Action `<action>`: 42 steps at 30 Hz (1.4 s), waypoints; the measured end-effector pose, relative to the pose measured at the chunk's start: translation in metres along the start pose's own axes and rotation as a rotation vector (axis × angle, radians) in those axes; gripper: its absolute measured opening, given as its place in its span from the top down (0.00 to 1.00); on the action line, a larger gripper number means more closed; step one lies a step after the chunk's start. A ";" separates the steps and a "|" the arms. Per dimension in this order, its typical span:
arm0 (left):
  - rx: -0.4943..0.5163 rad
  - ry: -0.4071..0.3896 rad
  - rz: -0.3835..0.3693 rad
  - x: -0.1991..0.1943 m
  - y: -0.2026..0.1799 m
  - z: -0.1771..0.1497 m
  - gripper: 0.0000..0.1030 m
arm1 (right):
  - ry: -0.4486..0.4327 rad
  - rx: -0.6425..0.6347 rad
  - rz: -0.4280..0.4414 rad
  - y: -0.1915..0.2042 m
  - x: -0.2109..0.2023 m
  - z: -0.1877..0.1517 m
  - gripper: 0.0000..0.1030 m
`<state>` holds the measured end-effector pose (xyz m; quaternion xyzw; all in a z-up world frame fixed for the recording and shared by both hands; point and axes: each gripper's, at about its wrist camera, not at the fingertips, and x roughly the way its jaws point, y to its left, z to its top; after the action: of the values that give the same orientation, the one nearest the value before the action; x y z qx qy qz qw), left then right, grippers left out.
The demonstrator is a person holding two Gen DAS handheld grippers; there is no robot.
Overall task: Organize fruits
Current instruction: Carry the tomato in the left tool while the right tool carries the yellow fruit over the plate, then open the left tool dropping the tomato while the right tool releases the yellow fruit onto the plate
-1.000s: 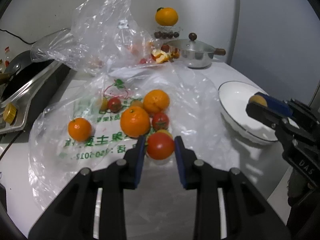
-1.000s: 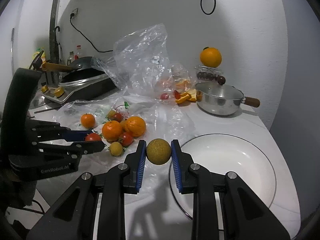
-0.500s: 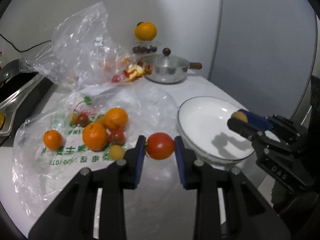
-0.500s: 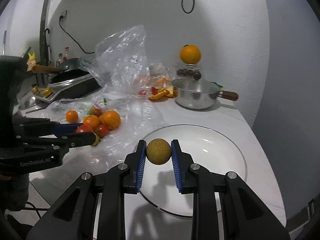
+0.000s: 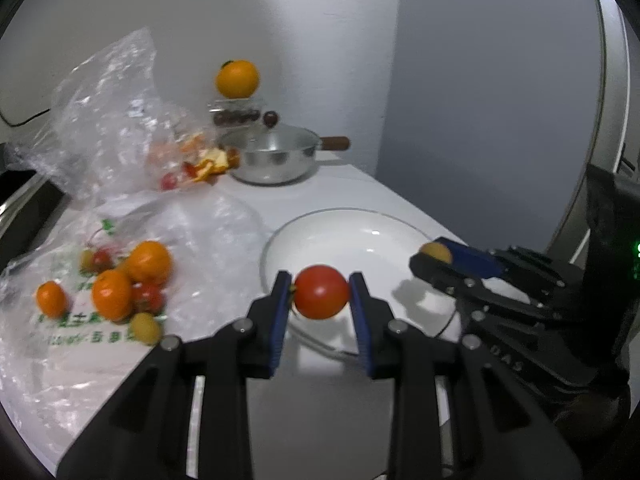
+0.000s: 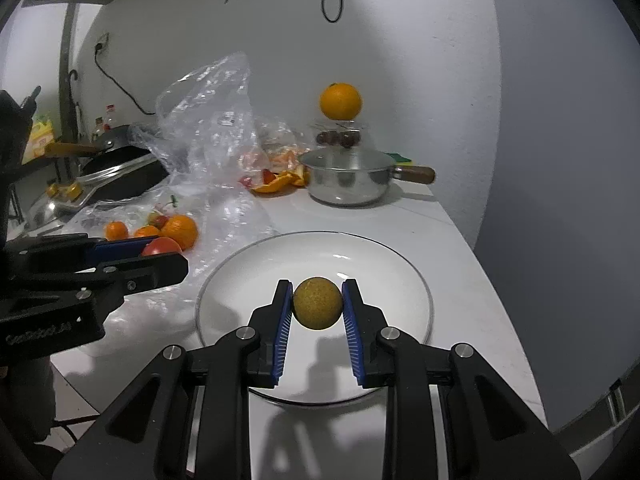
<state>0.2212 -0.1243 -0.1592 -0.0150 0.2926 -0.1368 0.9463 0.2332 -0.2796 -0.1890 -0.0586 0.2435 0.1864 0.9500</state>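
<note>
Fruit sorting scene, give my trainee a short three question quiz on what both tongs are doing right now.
1. True or false: the white plate already has fruit lying on it.
2. Which fruit do the left tongs grip? A) orange B) red tomato C) grape
3. Fill in: the right tongs hold a round yellow fruit above the ____.

Key: 1 false; 2 B; 3 plate.

Both wrist views look forward, close over the shared white plate (image 5: 280,240) (image 6: 224,276).
</note>
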 end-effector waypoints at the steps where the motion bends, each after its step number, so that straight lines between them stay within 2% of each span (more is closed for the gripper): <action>1: 0.002 0.002 -0.005 0.002 -0.003 0.000 0.71 | 0.002 0.005 -0.003 -0.004 0.000 -0.001 0.74; 12: 0.011 0.045 -0.039 0.031 -0.029 0.002 0.71 | 0.033 0.026 0.005 -0.029 0.013 -0.007 0.74; 16: 0.022 0.092 -0.059 0.041 -0.036 0.001 0.71 | 0.062 0.026 0.023 -0.033 0.020 -0.011 0.74; 25: 0.016 0.133 -0.075 0.054 -0.040 0.000 0.70 | 0.064 0.051 0.045 -0.038 0.023 -0.013 0.74; 30: 0.009 0.130 -0.072 0.053 -0.039 0.000 0.69 | 0.055 0.063 0.046 -0.040 0.021 -0.013 0.74; 32: 0.006 0.126 -0.072 0.051 -0.038 0.000 0.64 | 0.054 0.064 0.043 -0.040 0.019 -0.012 0.73; 40: -0.009 0.091 -0.065 0.035 -0.030 0.002 0.60 | 0.046 0.058 0.022 -0.037 0.010 -0.009 0.73; 42: -0.012 0.079 -0.061 0.028 -0.027 0.002 0.54 | 0.045 0.051 0.019 -0.032 0.008 -0.008 0.73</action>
<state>0.2380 -0.1581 -0.1704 -0.0245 0.3300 -0.1642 0.9293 0.2488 -0.3085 -0.1991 -0.0360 0.2700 0.1879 0.9437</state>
